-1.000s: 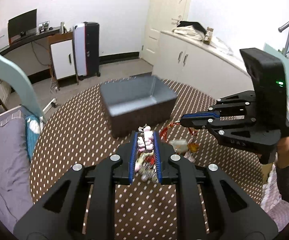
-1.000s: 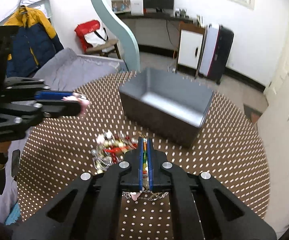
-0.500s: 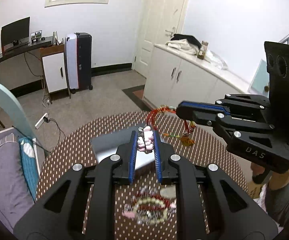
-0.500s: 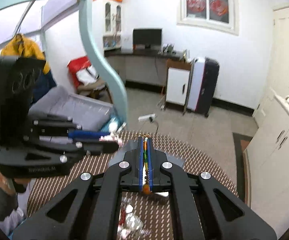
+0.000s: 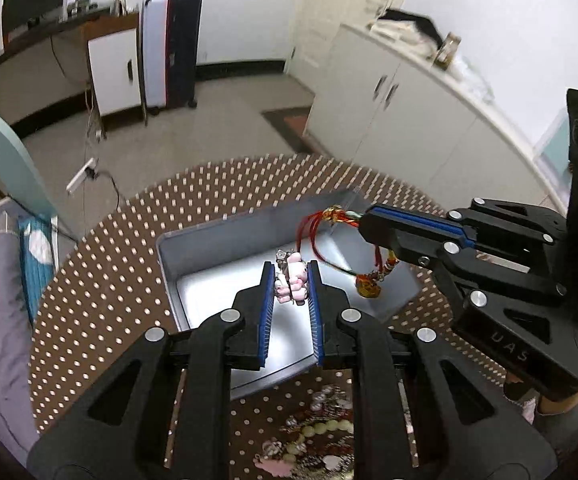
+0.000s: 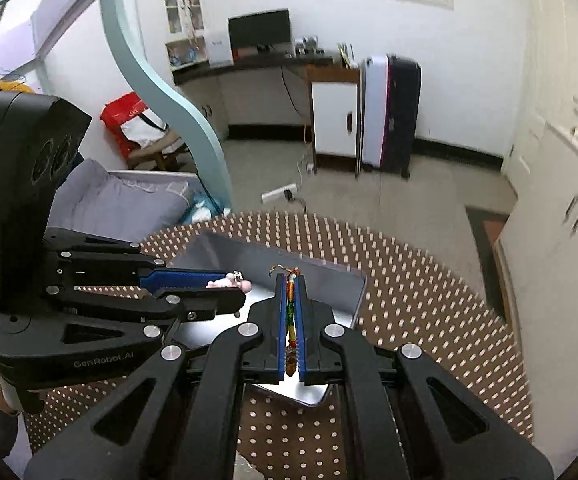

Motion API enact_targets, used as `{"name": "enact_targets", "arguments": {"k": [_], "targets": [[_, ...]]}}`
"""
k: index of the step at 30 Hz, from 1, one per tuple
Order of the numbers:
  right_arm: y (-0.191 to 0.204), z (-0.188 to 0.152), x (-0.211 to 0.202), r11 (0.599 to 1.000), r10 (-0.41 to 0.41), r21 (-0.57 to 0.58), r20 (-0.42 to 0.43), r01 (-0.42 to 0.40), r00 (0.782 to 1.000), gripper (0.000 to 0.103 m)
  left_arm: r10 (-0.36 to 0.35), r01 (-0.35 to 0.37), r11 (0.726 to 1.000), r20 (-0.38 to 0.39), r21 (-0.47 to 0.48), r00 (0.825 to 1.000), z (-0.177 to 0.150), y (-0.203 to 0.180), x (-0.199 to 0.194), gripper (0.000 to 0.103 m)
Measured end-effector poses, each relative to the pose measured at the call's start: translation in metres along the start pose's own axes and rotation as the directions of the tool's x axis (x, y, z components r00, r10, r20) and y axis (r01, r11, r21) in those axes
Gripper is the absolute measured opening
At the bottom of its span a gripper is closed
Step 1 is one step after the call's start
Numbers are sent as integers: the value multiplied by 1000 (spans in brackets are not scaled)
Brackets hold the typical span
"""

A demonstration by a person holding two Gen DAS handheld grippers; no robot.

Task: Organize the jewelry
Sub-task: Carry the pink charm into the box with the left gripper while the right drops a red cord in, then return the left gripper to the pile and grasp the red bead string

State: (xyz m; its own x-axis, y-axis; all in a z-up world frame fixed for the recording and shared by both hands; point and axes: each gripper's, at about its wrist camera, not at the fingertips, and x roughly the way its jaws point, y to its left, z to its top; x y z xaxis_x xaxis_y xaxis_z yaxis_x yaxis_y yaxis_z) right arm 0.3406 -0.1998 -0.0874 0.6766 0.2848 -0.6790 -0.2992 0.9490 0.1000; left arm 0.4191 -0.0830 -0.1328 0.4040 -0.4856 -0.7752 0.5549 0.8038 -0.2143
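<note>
1. Two pieces of jewelry are in the air over the grey bin (image 5: 225, 264), which serves as the landmark here; the bin stands on the dotted brown table (image 5: 101, 292).
2. The left gripper (image 5: 291, 280) is closed on a pink bead bracelet (image 5: 289, 280), bunched between its blue pads and held above the bin's bright floor, roughly over its middle.
3. The right gripper (image 6: 289, 312) is clamped tight on a red and multicoloured cord bracelet (image 5: 345, 256). In the left wrist view its loop and gold charm hang down from the fingertips, inside the bin's far right corner.
4. Progress, as I judge it: the bin's visible floor looks bare, so nothing seems to be stored yet. Both carried pieces are placed for release, which is probably the step in hand.
5. What is left: a heap of remaining jewelry (image 5: 313, 436), with pale beads and pink bits, lies on the table just outside the bin's near wall. It would need more trips after these two pieces drop.
6. Orientation: the pink bracelet is a compact clump, its longer side running along the left fingers and pointing toward the bin's far wall. In the right wrist view the cord lies straight along the right fingers, then in the left wrist view droops as a loop, charm lowest.
7. How much of the bin's near right corner is empty I cannot tell; the grippers hide it.
</note>
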Motion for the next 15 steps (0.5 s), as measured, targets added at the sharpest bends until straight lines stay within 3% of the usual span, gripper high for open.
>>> {"name": "enact_targets", "arguments": {"k": [6, 9, 15], "targets": [[0, -11, 9, 1000, 21, 13, -36, -21, 999, 3, 12, -11, 1000, -44, 5, 999, -1, -1, 14, 18], [-1, -13, 6, 999, 25, 20, -31, -25, 999, 6, 7, -7, 1000, -43, 4, 999, 0, -3, 12, 48], [-5, -16, -18, 1000, 15, 26, 10, -15, 1000, 20, 23, -23, 1000, -1, 7, 1000, -4, -4, -7, 52]]}}
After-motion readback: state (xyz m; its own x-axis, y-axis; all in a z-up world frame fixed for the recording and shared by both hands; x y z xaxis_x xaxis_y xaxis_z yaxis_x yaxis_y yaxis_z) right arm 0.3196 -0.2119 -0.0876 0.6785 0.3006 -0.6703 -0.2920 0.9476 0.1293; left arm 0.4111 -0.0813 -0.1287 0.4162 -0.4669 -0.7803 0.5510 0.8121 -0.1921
